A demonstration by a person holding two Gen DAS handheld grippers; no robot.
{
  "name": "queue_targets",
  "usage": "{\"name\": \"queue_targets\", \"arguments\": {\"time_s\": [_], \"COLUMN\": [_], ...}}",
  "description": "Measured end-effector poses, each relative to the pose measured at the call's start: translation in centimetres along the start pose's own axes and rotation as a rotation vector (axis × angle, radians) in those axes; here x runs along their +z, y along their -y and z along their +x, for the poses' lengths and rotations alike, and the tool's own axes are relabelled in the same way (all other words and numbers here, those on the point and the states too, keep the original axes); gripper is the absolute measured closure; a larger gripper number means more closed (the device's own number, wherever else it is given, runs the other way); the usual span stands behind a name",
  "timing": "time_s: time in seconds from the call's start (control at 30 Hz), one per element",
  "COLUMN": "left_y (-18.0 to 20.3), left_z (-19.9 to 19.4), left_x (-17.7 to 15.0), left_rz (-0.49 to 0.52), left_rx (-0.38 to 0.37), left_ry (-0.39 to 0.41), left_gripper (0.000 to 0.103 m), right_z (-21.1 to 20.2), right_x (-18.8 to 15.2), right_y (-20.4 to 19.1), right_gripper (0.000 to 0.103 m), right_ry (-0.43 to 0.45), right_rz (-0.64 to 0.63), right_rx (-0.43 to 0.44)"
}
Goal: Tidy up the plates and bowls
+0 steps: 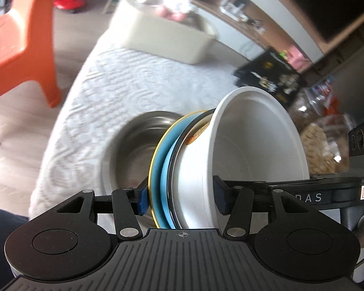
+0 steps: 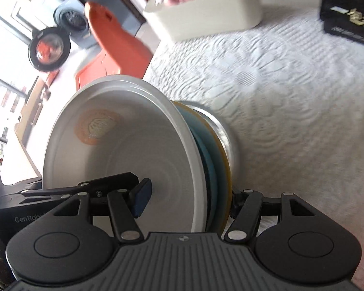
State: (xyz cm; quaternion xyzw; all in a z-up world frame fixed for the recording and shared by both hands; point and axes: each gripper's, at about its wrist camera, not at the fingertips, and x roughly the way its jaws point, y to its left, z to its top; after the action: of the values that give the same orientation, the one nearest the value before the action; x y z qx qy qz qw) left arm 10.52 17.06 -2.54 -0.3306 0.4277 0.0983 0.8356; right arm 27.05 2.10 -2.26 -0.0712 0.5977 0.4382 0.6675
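Observation:
A white bowl (image 1: 250,150) sits nested on blue plates (image 1: 157,169), the outermost rimmed in yellow, and the whole stack is tipped on its side above the white quilted cloth (image 1: 123,82). My left gripper (image 1: 182,198) is shut on this stack, one pad on the yellow-rimmed plate and one inside the bowl. In the right wrist view, my right gripper (image 2: 186,203) is shut on the same white bowl (image 2: 123,150) and blue plates (image 2: 216,169) from the opposite side. A steel bowl (image 1: 133,150) lies just behind the plates; whether it touches them I cannot tell.
A beige tub (image 1: 167,36) filled with cloths stands at the far end of the cloth. An orange plastic chair (image 1: 19,43) is off to the left, on the floor. A black printed box (image 2: 349,9) and bags of food (image 1: 322,143) sit on the right.

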Motion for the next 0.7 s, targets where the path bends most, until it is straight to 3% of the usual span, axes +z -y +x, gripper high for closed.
{"name": "queue_targets", "arguments": {"time_s": [0.2, 0.4, 0.6, 0.7], "left_y": [-3.1, -3.9, -4.2, -4.2], "left_z": [1.8, 1.8, 1.9, 1.7], "left_x": [0.3, 0.6, 0.7, 0.8], "left_rz": [-0.044, -0.03, -0.049, -0.05], "left_rx": [0.021, 0.008, 0.004, 0.006], "left_ry": [-0.028, -0.011, -0.005, -0.004], "left_gripper": [0.048, 0.05, 0.06, 0.06], "right_z": [3.7, 4.0, 3.7, 3.3], "right_x": [1.4, 2.0, 2.4, 2.4], "right_y": [0.1, 0.3, 0.1, -0.4], "right_gripper": [0.04, 0.039, 0.045, 0.047], "right_ry": [-0.076, -0.075, -0.093, -0.08], "right_rz": [0.0, -0.015, 0.022, 0.014], "right_rx": [-0.033, -0.031, -0.067, -0.095]}}
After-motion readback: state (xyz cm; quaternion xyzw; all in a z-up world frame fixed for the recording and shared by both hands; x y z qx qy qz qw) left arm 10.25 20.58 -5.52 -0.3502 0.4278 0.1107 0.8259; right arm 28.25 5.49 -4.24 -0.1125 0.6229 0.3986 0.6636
